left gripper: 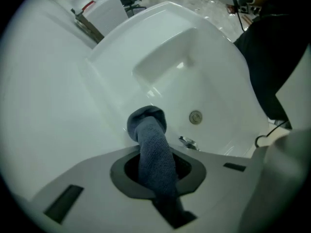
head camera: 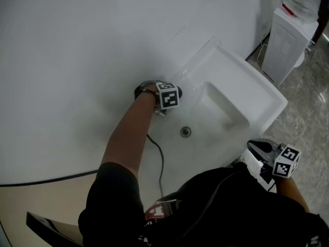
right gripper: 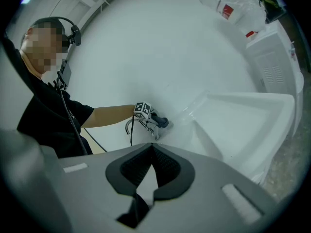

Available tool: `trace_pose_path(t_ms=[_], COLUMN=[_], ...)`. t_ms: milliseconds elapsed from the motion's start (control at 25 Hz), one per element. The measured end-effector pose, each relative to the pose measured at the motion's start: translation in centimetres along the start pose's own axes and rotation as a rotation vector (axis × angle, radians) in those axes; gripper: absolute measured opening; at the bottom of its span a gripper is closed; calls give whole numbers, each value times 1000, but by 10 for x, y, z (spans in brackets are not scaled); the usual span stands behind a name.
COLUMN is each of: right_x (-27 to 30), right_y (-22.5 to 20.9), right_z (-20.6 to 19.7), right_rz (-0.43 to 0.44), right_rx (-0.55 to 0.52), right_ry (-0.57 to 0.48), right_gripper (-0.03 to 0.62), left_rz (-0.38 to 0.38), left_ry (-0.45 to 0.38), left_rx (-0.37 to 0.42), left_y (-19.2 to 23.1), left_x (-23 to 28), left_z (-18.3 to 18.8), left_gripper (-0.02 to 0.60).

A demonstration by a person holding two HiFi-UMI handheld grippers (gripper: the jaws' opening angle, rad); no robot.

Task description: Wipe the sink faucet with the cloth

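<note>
Between the jaws of the left gripper point(left gripper: 156, 165), a rolled blue-grey cloth point(left gripper: 151, 140) is being pinched, the pads pressing on its sides while its rounded free end is sticking out ahead as a soft wiping tip. The gripper is pointing steeply down over the near ledge of the white sink point(left gripper: 160, 72), which is probably why the cloth is reaching the porcelain before any hard part does. Just beside the cloth, toward the person, a small chrome piece point(left gripper: 187, 142) is showing, most likely the sink faucet; whether the cloth is touching it, I cannot tell. The drain point(left gripper: 195, 117) is lying a little farther out on the basin floor, apart from both.

In the head view, the left gripper point(head camera: 163, 107) is hanging at the sink's left edge on an outstretched arm, hiding the faucet beneath it.

The right gripper point(right gripper: 151, 152) is holding nothing, its jaws pressed together. It is waiting close to the person's body at the sink's near right corner point(head camera: 262, 156), well apart from the work and pointing roughly level toward the left gripper point(right gripper: 148, 113). It looks parked there so the wiping hand has free room.
</note>
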State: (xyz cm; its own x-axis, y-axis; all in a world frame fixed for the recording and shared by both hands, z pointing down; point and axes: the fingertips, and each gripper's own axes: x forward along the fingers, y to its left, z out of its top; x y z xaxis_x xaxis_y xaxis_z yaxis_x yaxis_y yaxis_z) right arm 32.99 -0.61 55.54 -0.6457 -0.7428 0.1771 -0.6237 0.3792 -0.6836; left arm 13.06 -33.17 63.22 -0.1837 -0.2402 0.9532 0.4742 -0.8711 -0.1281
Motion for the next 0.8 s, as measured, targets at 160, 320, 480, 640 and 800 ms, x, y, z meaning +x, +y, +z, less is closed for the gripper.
trace_pose_path(t_ms=[160,320,480,640,800], right_x=[8,7,3,4,11], right_y=[6,11,15,17,21], right_z=[4,4,7,8,5], right_rz=[17,18,18,30,47], right_rx=[-19,-28,-33,-41,-39], right_ry=[2,14,7,1,16], right_gripper=[2,2,2,2,2], left_rz=[11,-111,-309,-288,-75], left_ry=[-125,-19,129,149,163], left_rx=[188,301,299,242,150], left_y=[-10,-28,-67,-90,-70], left_x=[-2,-5,-12,-6,1], left_z=[28,22,-4,-20,-18], left_gripper=[44,43,43,43,43])
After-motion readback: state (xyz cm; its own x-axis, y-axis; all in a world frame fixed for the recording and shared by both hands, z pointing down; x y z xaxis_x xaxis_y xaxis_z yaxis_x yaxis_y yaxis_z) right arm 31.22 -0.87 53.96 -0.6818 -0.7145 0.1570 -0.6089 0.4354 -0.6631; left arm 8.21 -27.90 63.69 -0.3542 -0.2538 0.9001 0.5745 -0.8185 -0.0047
